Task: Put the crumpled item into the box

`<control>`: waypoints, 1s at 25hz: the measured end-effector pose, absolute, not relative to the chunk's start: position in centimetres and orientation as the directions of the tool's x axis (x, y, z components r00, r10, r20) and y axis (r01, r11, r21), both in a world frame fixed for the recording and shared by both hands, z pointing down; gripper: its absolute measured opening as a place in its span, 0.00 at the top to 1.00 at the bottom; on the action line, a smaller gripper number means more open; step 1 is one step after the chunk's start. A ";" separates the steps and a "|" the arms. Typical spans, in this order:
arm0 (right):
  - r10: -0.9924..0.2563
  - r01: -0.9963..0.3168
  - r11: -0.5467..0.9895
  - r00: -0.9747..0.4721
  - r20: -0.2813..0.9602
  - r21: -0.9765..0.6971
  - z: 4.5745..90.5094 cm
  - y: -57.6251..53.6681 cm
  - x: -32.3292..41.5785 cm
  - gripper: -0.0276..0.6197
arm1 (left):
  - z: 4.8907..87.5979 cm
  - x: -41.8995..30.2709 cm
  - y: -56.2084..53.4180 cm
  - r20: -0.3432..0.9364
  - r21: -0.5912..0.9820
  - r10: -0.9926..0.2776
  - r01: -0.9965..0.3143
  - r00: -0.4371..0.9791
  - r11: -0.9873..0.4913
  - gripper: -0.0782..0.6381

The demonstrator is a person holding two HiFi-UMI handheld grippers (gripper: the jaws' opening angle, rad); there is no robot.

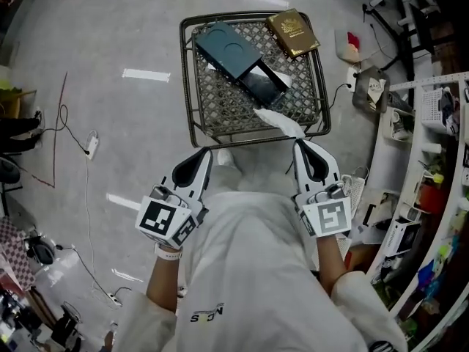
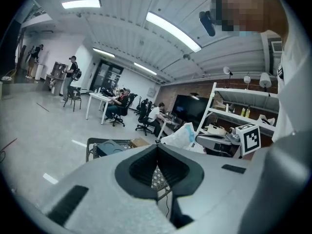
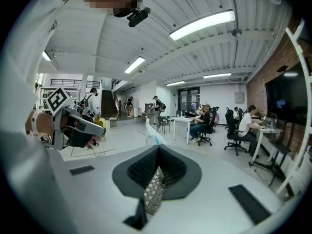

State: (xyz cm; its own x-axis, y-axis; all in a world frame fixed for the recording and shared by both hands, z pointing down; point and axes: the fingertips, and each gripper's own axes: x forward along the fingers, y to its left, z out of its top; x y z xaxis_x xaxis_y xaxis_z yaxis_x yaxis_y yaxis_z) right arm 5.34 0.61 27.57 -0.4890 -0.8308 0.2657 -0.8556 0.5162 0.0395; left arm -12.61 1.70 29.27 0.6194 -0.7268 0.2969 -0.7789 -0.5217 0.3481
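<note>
Crumpled item [image 1: 279, 121]: white, at table's [image 1: 220, 101] near-right edge, just short of the dark box [image 1: 233, 52] at mid-table. Left tool [image 1: 208, 152], right tool [image 1: 298, 144]: jaws together, empty, off the table's near edge. I'd open the right tool wide and pinch the item's bulk.

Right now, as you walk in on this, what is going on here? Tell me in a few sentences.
A person holds two grippers at the near edge of a mesh table. The left gripper and right gripper both have their jaws together and hold nothing. The white crumpled item lies on the table just ahead of the right gripper. The dark box sits further back, slid partly open.
</note>
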 end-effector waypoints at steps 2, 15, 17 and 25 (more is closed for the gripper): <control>-0.837 -0.863 0.505 -0.480 0.264 0.032 27.4 -0.3 4.9 0.94 | 28.8 -12.7 0.4 0.283 0.349 -0.725 -0.771 0.628 -0.533 0.86; -0.830 -0.861 0.508 -0.480 0.285 0.032 28.5 -2.1 3.7 0.94 | 28.9 -11.3 -2.2 0.281 0.370 -0.710 -0.755 0.646 -0.541 0.86; -0.832 -0.869 0.495 -0.469 0.295 0.015 29.2 -2.1 4.1 0.94 | 28.9 -10.8 -2.4 0.290 0.358 -0.704 -0.756 0.648 -0.549 0.86; -0.828 -0.876 0.483 -0.453 0.330 0.009 31.6 -3.9 4.7 0.94 | 29.4 -10.0 -4.3 0.291 0.349 -0.701 -0.754 0.651 -0.556 0.86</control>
State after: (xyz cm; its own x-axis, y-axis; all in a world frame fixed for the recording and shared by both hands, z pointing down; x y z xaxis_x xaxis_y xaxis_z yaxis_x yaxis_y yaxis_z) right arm 4.71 -3.87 31.63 -0.4532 -0.8281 0.3300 -0.8757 0.4827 0.0086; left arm -10.01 -4.29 29.35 0.6511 -0.7011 0.2908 -0.7544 -0.5558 0.3491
